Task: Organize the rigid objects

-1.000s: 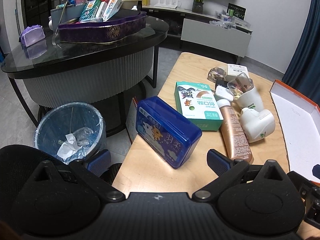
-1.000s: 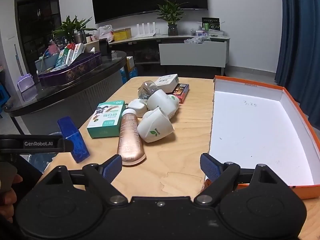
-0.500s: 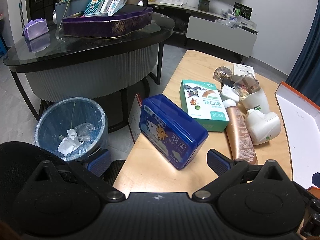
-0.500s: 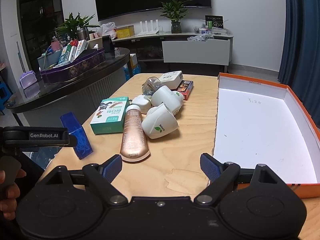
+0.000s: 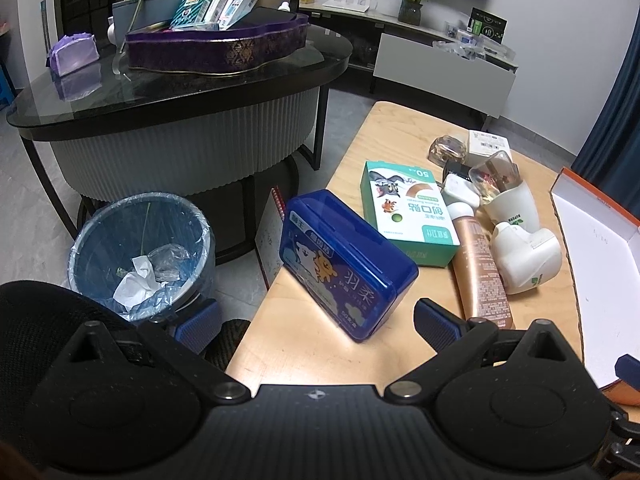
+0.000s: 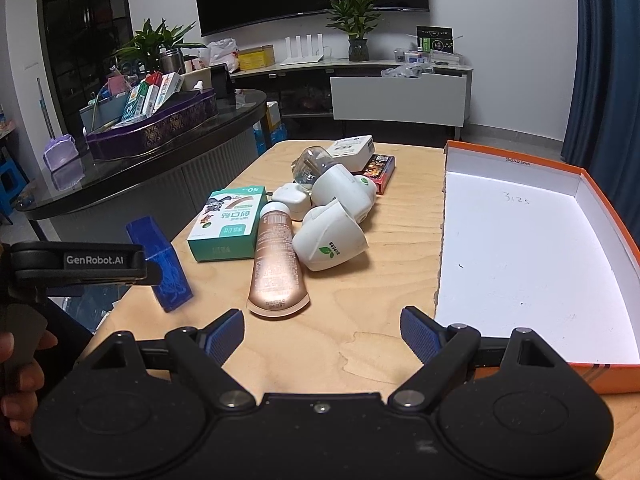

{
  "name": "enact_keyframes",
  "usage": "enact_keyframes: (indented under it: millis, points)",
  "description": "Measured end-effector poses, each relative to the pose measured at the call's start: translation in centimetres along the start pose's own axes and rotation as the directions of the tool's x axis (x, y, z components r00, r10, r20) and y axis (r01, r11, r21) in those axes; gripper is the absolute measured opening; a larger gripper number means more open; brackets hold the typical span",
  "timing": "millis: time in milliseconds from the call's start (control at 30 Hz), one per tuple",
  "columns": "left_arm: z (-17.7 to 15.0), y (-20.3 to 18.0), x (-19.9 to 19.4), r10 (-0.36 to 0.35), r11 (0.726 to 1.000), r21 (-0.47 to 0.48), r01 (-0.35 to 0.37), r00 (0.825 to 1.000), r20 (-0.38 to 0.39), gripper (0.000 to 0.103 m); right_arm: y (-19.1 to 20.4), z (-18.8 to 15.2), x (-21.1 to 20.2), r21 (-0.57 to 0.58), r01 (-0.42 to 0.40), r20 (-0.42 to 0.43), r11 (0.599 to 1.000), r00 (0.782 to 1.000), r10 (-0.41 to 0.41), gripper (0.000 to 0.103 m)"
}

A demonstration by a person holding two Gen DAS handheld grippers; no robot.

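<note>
A blue plastic box (image 5: 346, 262) lies at the near left corner of the wooden table (image 5: 320, 352), just beyond my open left gripper (image 5: 316, 322); it also shows in the right wrist view (image 6: 164, 268). Behind it lie a green band-aid box (image 5: 406, 210), a copper tube (image 5: 480, 268) and two white diffuser bottles (image 5: 524, 254). In the right wrist view the green box (image 6: 228, 222), tube (image 6: 276, 264) and white bottles (image 6: 332, 236) sit ahead of my open, empty right gripper (image 6: 322, 334). An empty orange-rimmed white box (image 6: 520, 248) lies on the right.
A lined waste bin (image 5: 140, 252) stands on the floor left of the table. A dark glass counter (image 5: 180, 92) with a purple tray of cartons is beyond it. Small boxes and a clear bottle (image 6: 310, 162) lie at the table's far side.
The left gripper view has shifted slightly, bringing the blue box nearer its centre. The right gripper has edged forward over the table. Both stay open.
</note>
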State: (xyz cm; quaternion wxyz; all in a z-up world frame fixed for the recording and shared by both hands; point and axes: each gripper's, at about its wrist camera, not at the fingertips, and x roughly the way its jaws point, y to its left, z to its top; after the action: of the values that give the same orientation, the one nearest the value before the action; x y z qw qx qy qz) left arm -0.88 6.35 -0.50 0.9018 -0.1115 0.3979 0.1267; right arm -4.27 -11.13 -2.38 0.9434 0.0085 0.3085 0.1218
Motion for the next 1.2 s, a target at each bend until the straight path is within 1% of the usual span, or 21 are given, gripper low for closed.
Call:
enact_keyframes:
  millis: [500, 567, 700, 867, 1200]
  points:
    - [0.4, -0.1, 0.1, -0.003, 1.000, -0.024, 0.003, 1.000, 0.002, 0.103, 0.0, 0.0, 0.0, 0.000, -0.006, -0.027, 1.000, 1.000, 0.006, 0.100]
    - [0.5, -0.1, 0.1, -0.003, 1.000, -0.031, 0.003, 1.000, -0.001, 0.103, 0.0, -0.1, 0.0, -0.001, -0.007, -0.013, 1.000, 1.000, 0.007, 0.100]
    - [0.6, -0.1, 0.1, -0.011, 0.999, -0.038, 0.011, 1.000, -0.002, 0.103, -0.1, 0.0, 0.0, -0.005, -0.005, -0.033, 1.000, 0.999, 0.005, 0.100]
    - [0.8, -0.3, 0.3, -0.017, 0.999, -0.040, 0.017, 1.000, -0.005, 0.103, -0.1, 0.0, 0.0, -0.008, -0.009, -0.025, 1.000, 1.000, 0.009, 0.100]
    - [1.5, -0.6, 0.5, -0.020, 0.999, -0.048, 0.020, 1.000, -0.001, 0.103, -0.1, 0.2, -0.1, -0.004, -0.009, -0.058, 1.000, 0.998, 0.009, 0.100]
